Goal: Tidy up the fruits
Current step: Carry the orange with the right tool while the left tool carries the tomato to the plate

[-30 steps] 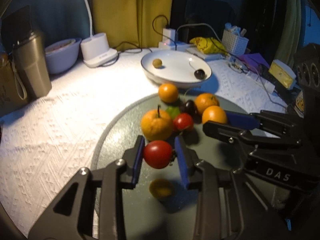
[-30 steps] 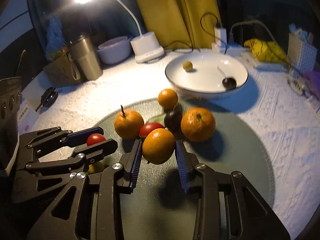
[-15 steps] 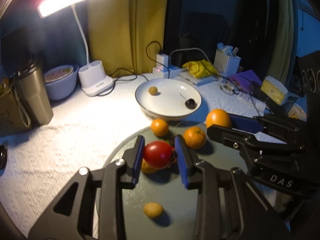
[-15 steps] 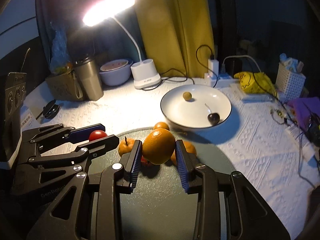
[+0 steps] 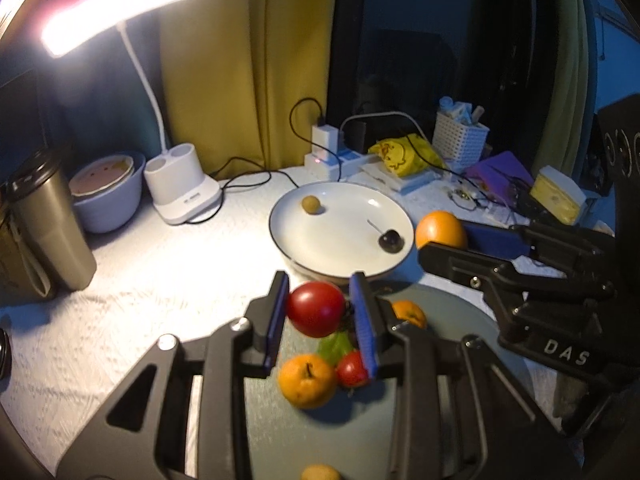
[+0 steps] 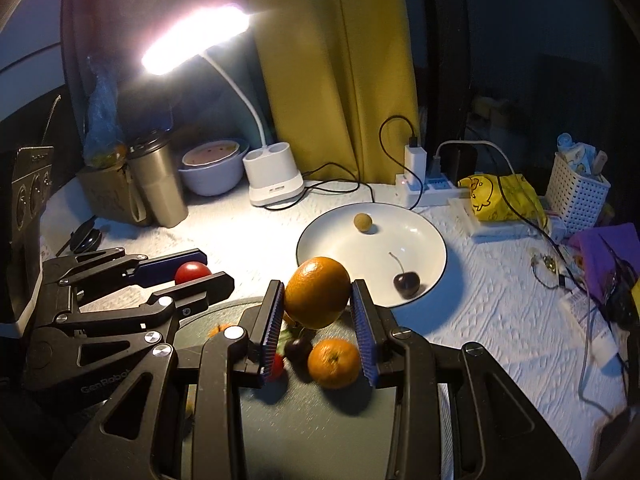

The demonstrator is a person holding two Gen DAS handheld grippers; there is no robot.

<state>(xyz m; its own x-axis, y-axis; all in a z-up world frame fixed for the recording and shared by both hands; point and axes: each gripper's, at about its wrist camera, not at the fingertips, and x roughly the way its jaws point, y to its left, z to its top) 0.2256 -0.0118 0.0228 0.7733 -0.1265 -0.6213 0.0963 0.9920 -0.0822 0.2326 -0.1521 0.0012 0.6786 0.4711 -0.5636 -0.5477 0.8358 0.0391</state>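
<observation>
Mat (image 6: 320,432): dark, round; one orange (image 6: 334,363), dark cherry, small tomato lie on it under my grippers.
Plate (image 5: 340,236): white; holds a stemmed cherry (image 5: 390,240) and one small tan fruit (image 5: 311,204).
Writing: "DAS" and "GenRobot" on my gripper bodies.
My right gripper (image 6: 318,300): clamped on a large orange (image 6: 317,291), just before the plate.
My left gripper (image 5: 318,312): narrow, pinching a tomato (image 5: 316,309).

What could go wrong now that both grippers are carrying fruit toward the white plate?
1. The left gripper and right gripper are side by side, so they might collide near the white plate.
2. The orange is round and pinched only at its sides, so it could slip.
3. Dropping the tomato onto the plate might knock the cherry or the small tan fruit around.
</observation>
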